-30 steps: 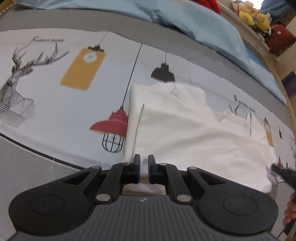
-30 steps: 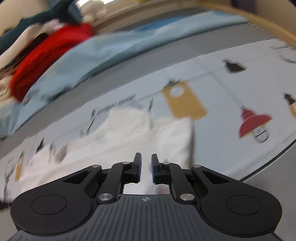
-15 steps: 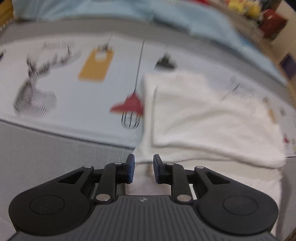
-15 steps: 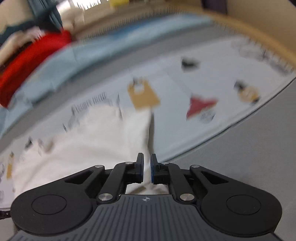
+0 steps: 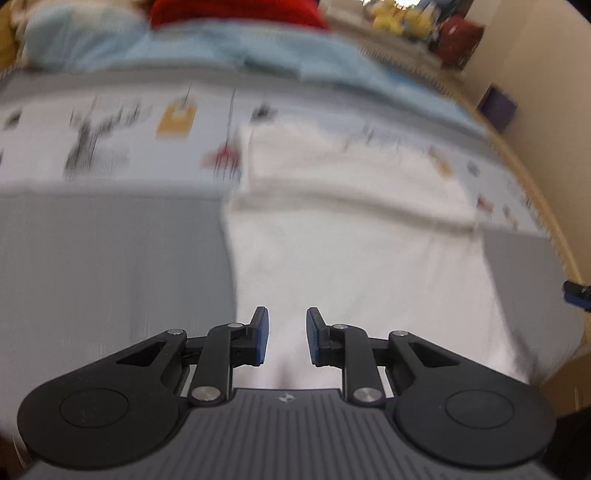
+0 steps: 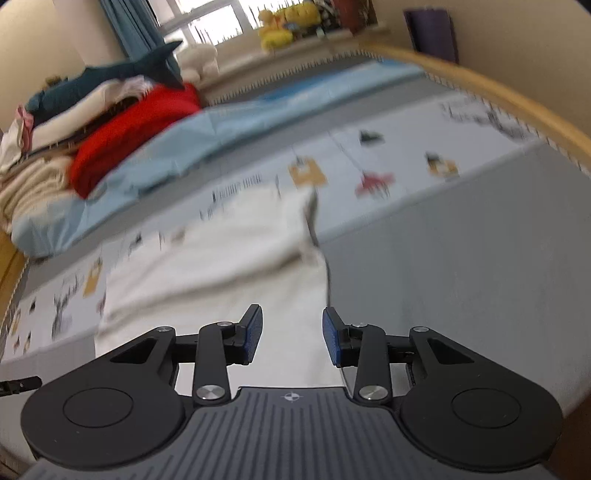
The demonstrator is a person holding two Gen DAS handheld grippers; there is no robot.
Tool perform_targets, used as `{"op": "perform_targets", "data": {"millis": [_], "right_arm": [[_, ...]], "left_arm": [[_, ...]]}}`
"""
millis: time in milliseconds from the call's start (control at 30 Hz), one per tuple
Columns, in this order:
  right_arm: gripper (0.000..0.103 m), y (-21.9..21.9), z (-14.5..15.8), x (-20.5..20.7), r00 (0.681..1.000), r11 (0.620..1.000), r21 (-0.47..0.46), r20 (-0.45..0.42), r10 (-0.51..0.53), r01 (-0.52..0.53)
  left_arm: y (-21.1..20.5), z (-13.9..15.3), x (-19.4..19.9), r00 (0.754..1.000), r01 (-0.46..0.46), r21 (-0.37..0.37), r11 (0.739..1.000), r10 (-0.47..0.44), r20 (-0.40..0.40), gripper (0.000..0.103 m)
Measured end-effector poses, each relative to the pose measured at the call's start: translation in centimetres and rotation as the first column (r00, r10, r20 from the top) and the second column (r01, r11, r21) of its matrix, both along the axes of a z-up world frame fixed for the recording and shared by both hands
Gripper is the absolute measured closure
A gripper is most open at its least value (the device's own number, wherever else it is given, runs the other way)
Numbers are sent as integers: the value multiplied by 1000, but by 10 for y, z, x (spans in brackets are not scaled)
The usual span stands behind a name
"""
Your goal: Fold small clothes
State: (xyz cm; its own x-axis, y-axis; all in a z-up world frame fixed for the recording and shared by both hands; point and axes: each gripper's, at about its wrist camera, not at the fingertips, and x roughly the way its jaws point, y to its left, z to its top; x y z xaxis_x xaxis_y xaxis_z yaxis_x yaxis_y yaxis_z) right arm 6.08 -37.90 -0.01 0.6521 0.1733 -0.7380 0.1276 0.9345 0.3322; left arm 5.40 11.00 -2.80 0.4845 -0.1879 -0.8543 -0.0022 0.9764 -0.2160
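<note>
A white garment point(image 5: 354, 229) lies spread on the bed, its near part stretched toward the bed's front edge and a fold line across its middle. It also shows in the right wrist view point(image 6: 236, 251). My left gripper point(image 5: 283, 334) is open and empty over the garment's near left part. My right gripper point(image 6: 291, 334) is open and empty over the garment's near right edge. Both views are motion-blurred.
The bed has a printed sheet point(image 5: 110, 140) with lamps and deer, and a grey border point(image 6: 461, 258). A light blue blanket point(image 6: 236, 125) and a pile of red and other clothes point(image 6: 129, 125) lie at the back. Plush toys point(image 6: 284, 22) sit by the window. A wooden bed rail point(image 6: 498, 96) runs along the right.
Both grippers have opened and let go of the garment's edge. Both have pulled back toward the bed's front edge, so the garment now lies longer toward me.
</note>
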Motion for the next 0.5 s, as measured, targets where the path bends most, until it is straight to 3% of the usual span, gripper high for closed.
{"op": "perform_targets", "data": {"millis": [133,300,367,500], "right_arm": [[66,-1,-34,-26,996,999,-46,-89,26,-30],[65,-15,-81,-40,973,997,-8,-216,-81,81],[65,-14,-87,-40,965,996,12,-248,-86,91],[65,-5,-92,-41,960,998,-37,-274,-56,48]], "left_arm": [[6,-36,-26,994,0,36,999,4,-112,79],[25,-61,-39,978,-103,-4,995,100,-185,79],[32,-70,-40,964,-140,-37,989,128,-232,79],[26,-74,-39,965,-105,-19,994,97,-243,73]]}}
